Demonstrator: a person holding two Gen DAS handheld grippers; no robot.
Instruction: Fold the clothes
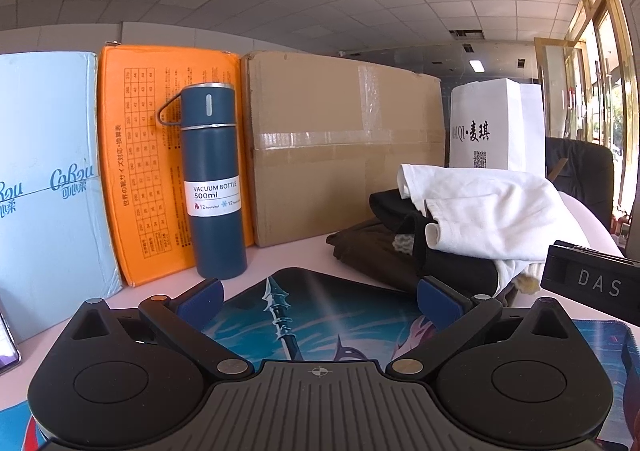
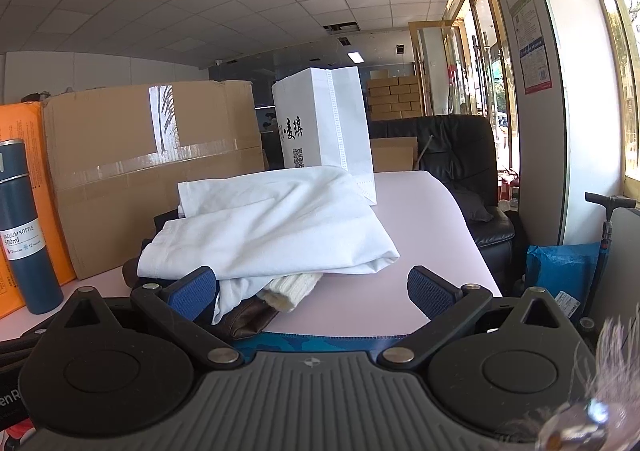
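- While both grippers hover low over the desk with nothing in them, the view runs left to right along a row of objects standing at the back: a pale blue box [image 1: 44, 179], an orange box [image 1: 160, 155], a dark blue vacuum bottle [image 1: 214, 179] upright in front of it, a large cardboard box [image 1: 344, 147], and a white paper bag [image 1: 496, 127].
- The left gripper [image 1: 318, 305] has its blue-padded fingers spread wide and empty. It sits over a printed blue desk mat [image 1: 320, 315].
- The pile of clothes lies ahead and to the right of the left gripper, just past the mat's far right corner. A white garment [image 1: 492, 219] sits loosely folded on top of dark garments [image 1: 384, 251].
- From the right wrist view, the right gripper [image 2: 312, 291] is also spread and empty. The white garment [image 2: 272, 223] lies straight ahead and slightly left, its near edge just beyond the left finger pad, with a cream knitted piece [image 2: 288, 287] and something brown poking out underneath.
- The white garment's long axis runs roughly left to right across the right gripper's view. The right gripper looks the nearer of the two, so it seems better placed for a first pick.
- The desk top [image 2: 420, 219] is pale and smooth, bare to the right of the pile.
- Beyond it stand a black leather chair [image 2: 460, 155], tall sunlit windows on the right, and a tiled office ceiling.
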